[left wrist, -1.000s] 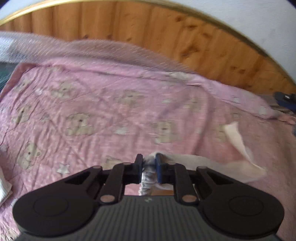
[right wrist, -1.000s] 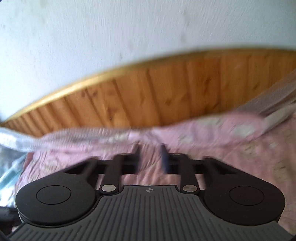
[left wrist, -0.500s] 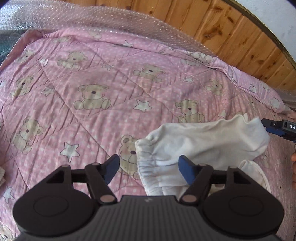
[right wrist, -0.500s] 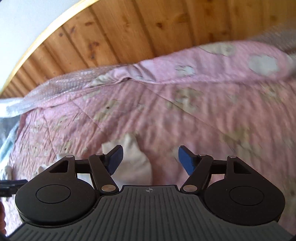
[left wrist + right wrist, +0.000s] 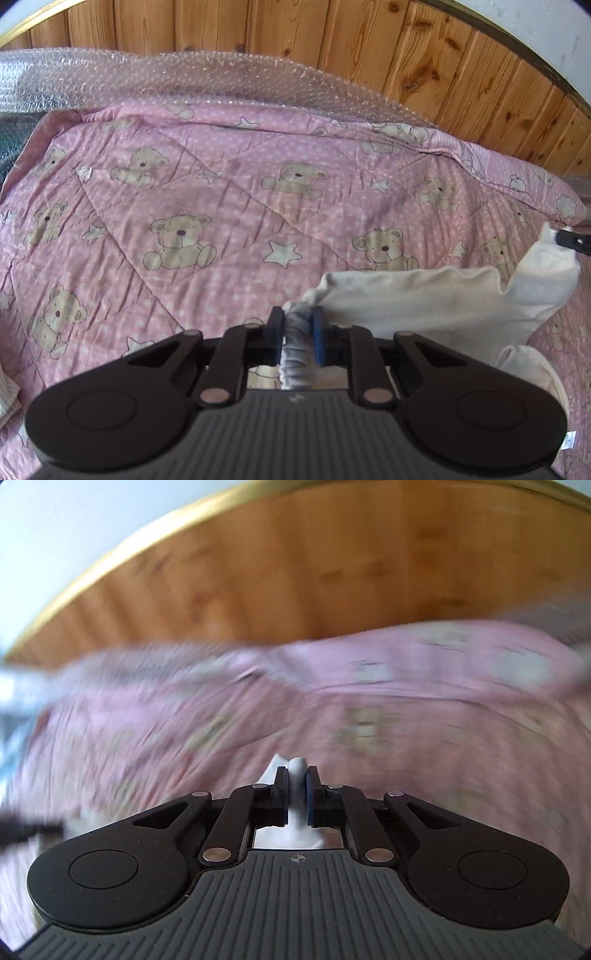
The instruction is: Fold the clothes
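Half a second ago both sets of jaws stood apart; now clamped. Left gripper (image 5: 298,334) pinching the gathered elastic edge of the small cream cotton garment (image 5: 424,299), right gripper (image 5: 296,794) nipped on its far corner, view blurred. Garment held stretched between the two just above the pink quilted bear-print bedspread (image 5: 221,206), so ready for a fold or a laying flat. Plenty of bare quilt ahead and leftward; wooden panelled headboard (image 5: 332,44) bounding the far side.
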`<state>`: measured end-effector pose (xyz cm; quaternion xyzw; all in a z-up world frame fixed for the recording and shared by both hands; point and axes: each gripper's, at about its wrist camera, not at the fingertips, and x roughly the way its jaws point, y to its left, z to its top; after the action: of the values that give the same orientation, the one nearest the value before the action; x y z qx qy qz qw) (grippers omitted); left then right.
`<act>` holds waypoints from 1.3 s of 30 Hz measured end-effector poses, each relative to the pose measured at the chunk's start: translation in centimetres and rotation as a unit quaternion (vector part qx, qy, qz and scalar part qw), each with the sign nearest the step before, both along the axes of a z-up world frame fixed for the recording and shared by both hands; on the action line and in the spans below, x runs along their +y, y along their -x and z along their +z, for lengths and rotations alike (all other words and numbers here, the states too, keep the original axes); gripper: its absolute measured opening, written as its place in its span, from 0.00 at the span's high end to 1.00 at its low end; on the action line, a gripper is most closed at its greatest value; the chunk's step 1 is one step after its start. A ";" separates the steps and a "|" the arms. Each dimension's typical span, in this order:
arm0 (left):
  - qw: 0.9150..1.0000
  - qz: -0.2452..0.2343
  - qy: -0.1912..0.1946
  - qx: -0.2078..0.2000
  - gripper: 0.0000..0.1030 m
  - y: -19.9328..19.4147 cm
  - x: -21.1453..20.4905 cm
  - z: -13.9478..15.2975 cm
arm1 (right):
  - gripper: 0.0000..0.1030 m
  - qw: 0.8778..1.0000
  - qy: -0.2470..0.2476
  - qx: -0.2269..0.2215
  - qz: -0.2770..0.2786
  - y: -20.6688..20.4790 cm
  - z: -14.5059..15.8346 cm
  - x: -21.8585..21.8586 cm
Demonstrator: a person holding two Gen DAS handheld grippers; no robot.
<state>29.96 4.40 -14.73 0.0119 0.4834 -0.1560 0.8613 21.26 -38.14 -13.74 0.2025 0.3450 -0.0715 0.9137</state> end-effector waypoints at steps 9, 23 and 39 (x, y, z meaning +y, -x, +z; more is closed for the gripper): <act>1.000 0.020 -0.017 0.015 0.57 -0.9 -0.4 0.6 | 0.56 0.986 -0.069 0.037 -0.148 8.5 -2.3 -3.8; 0.996 0.035 0.041 0.066 0.41 8.5 1.2 -1.4 | 0.46 0.991 -0.079 0.104 0.041 17.3 -2.1 13.1; 0.997 -0.032 0.043 0.061 0.78 7.8 1.9 1.0 | 0.97 0.992 -0.037 0.057 0.110 18.5 3.1 11.7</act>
<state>22.13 6.34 -13.72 -0.0195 0.5269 -0.2047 0.8247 2.76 -26.41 -10.62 0.1931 0.4190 0.0308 0.8867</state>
